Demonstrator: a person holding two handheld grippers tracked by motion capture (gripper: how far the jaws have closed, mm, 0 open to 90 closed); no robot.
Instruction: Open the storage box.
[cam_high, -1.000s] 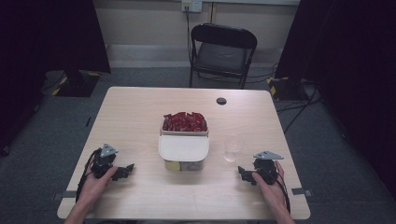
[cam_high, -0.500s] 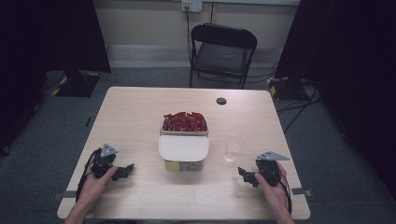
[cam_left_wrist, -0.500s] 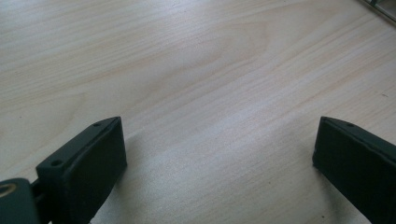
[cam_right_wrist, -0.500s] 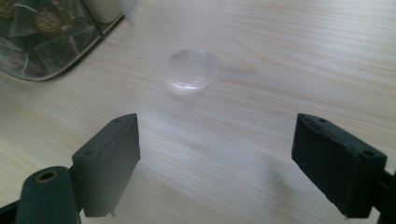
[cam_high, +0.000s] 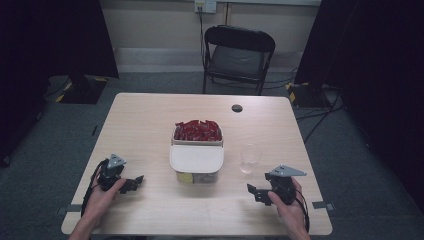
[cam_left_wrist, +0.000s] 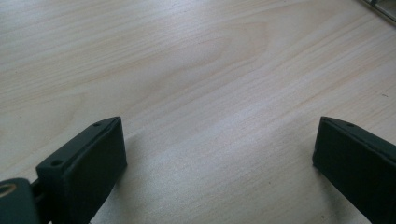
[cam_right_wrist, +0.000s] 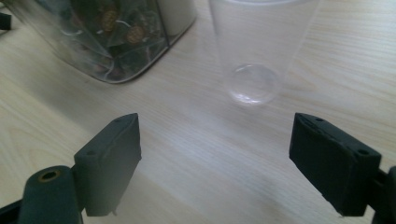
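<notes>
Facing the clear plastic cup (cam_right_wrist: 254, 46) | right gripper (cam_right_wrist: 215, 163) jaws apart, cup upright just ahead, nearer this hand | left gripper (cam_left_wrist: 219, 163) jaws apart over bare table (cam_left_wrist: 187, 70)

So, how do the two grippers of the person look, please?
Both the left gripper and the right gripper are black, each with a grey three-cornered plate on top and a dark trailing cable. Their jaws are flat black rectangular blocks with small screw holes. No sleeves show on the forearms.
</notes>
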